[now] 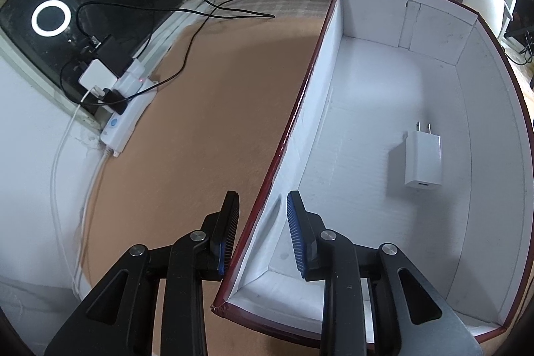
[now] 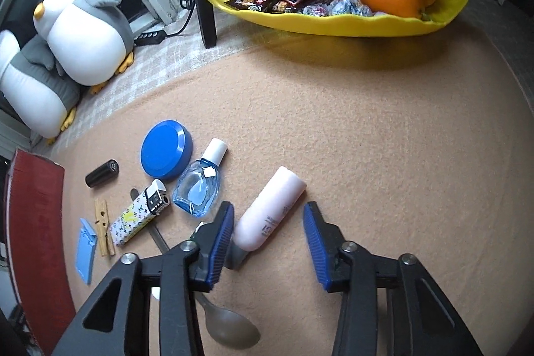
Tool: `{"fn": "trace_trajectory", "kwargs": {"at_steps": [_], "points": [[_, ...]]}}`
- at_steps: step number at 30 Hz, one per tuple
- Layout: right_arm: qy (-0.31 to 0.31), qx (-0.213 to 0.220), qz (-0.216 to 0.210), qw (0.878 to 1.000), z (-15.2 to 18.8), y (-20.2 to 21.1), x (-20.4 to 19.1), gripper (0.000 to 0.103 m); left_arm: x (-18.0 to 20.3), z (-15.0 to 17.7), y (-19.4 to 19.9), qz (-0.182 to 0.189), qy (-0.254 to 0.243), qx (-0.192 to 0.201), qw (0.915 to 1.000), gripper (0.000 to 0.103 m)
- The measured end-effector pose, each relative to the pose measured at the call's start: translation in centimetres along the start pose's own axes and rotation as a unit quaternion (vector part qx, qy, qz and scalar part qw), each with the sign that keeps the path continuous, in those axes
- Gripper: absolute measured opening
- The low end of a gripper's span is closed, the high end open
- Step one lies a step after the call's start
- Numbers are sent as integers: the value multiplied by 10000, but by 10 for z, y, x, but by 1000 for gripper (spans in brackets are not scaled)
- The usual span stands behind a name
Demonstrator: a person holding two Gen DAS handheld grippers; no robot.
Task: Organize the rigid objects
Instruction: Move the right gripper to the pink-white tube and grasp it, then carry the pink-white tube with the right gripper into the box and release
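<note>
1. A pink tube [image 2: 270,209] with a grey cap lies tilted on the tan cloth [image 2: 367,139], its lower end just beside the left finger of the right gripper [image 2: 267,242]. The jaws stand apart and astride it, and the right finger is clear of it.
2. Left of the tube lie a clear blue bottle [image 2: 197,189], a round blue lid [image 2: 167,152], a patterned lighter [image 2: 140,212], a wooden clothespin [image 2: 104,227], a flat blue piece [image 2: 85,252], and a black cylinder [image 2: 101,173]. A grey spoon [image 2: 230,331] lies under the gripper.
3. A yellow dish [image 2: 333,22] of oranges and sweets sits at the far edge.
4. The white-lined box [image 1: 494,122] with a dark red rim holds a white charger [image 1: 422,160] on its floor.
5. The left gripper [image 1: 260,239] straddles the box's near wall, one finger outside and one inside. Its jaws are narrow, and I cannot tell whether the pads press the wall.
6. A power strip [image 1: 123,119] lies by the window.
</note>
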State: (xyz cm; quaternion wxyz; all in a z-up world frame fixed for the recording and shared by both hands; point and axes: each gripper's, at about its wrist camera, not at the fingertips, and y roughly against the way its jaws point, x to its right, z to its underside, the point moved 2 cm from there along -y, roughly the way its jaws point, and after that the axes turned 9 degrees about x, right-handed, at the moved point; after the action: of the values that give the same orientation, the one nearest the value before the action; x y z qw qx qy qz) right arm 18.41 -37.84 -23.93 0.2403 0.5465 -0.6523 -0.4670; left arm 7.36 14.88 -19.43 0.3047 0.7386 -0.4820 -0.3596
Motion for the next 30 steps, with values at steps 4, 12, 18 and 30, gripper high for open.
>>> {"fn": "trace_trajectory", "kwargs": {"at_steps": [4, 12, 18, 30], "points": [[122, 20, 140, 9998, 2, 0, -2, 18, -1, 0, 0, 16, 39, 21, 10000, 28], [131, 183, 182, 9996, 8, 21, 0, 18, -4, -1, 3, 208, 152, 142, 9996, 28], [382, 482, 187, 9979, 12, 57, -20, 18, -6, -3, 6, 400, 251, 250, 9986, 26], [1117, 913, -390, 9888, 33, 121, -110, 18, -20, -4, 5, 833, 542, 338, 9945, 14]]}}
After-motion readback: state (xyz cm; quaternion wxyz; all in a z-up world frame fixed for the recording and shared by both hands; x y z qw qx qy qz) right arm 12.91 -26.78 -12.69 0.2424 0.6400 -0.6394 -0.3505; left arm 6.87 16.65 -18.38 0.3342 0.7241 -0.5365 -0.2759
